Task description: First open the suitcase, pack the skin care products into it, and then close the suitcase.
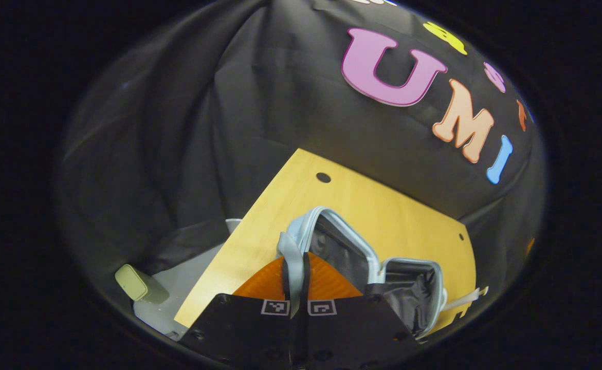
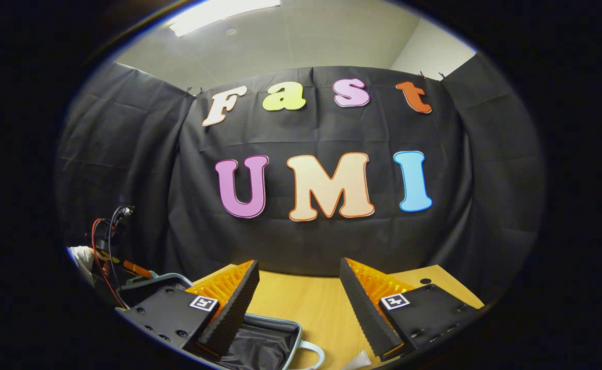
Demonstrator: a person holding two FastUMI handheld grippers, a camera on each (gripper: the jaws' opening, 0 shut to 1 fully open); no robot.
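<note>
The suitcase (image 1: 383, 272) lies open on the wooden table (image 1: 362, 200), both halves showing dark grey lining inside pale blue rims. In the left gripper view my left gripper (image 1: 295, 259) is shut on a pale blue strap (image 1: 291, 252) at the rim of the nearer half. A pale tube-like item (image 1: 468, 297) lies just past the suitcase near the table's edge. In the right gripper view my right gripper (image 2: 298, 303) stands open above the table (image 2: 311, 303), nothing between its fingers. One suitcase half (image 2: 265, 341) with a loop handle (image 2: 312, 350) lies under its left finger.
A beige boxy object (image 1: 135, 281) rests on a grey surface (image 1: 193, 275) beside and below the table. Far left in the right gripper view, a hand (image 2: 82, 255) holds the other gripper with red and black cables (image 2: 106, 236). Black cloth walls stand behind the table.
</note>
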